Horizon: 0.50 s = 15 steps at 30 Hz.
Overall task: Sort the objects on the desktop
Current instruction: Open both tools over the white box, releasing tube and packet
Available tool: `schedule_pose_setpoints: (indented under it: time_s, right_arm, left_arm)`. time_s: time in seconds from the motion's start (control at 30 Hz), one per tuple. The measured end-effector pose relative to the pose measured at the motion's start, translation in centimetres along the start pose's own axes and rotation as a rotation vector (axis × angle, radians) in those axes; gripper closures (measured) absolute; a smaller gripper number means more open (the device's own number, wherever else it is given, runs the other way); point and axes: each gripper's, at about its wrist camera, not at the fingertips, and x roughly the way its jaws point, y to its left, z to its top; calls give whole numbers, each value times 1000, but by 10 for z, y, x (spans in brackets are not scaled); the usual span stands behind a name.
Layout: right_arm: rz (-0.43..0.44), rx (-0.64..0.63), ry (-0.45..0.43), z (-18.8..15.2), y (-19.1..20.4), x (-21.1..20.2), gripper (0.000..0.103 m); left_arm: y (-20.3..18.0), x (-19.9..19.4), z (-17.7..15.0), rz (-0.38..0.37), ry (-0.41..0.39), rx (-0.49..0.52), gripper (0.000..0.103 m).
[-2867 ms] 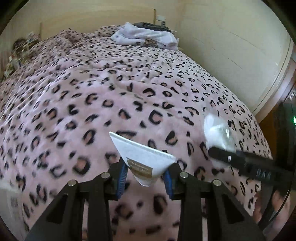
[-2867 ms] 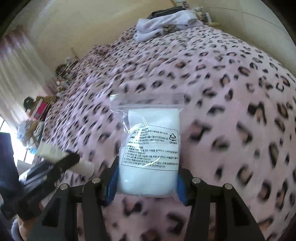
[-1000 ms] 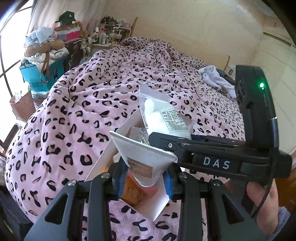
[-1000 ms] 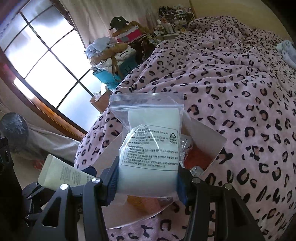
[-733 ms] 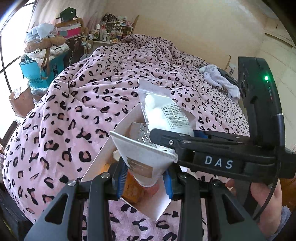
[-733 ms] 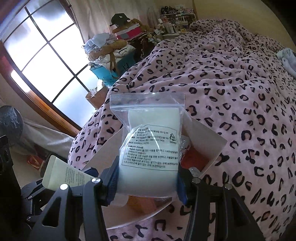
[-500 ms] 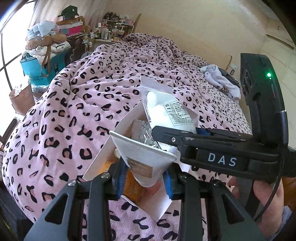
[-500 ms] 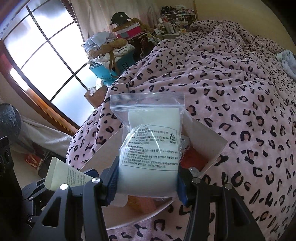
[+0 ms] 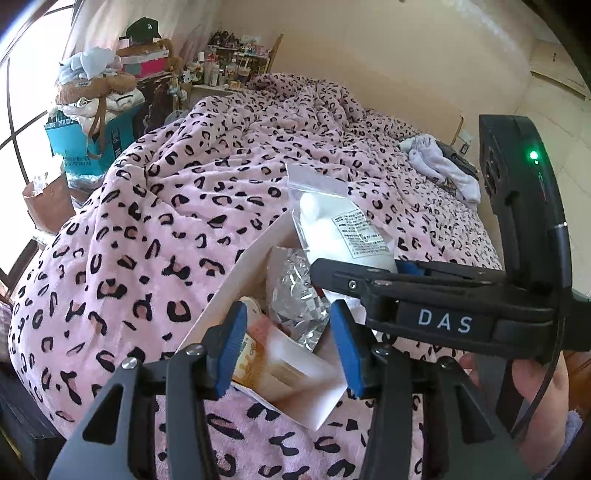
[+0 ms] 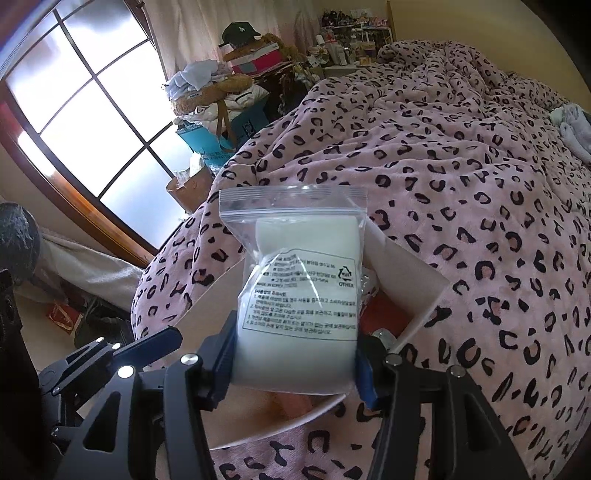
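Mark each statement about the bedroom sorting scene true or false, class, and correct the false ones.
1. The right tongs grip a clear zip bag of white padding. True.
2. The left tongs clamp a white tube. False: they are opening with nothing pressed between the pads, above the box's contents.
3. The white cardboard box rests on a pink leopard-print blanket. True.
4. The box is empty. False: a crinkled silver foil packet and other items lie inside.
5. A dark cap tops the clutter near the window. True.
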Motion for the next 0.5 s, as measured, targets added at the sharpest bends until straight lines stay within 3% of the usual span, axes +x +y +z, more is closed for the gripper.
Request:
schedule_pose_setpoints:
  time_s: [0.37,0.5]
  right_arm:
    - [-2,32,36,2,-2,-3,46]
    - [-12,61,63,0,-5,0,45]
  left_arm:
    - [-3,-16,4,1,-27,1,55]
    - [-3,-17,4,8,-28,2,50]
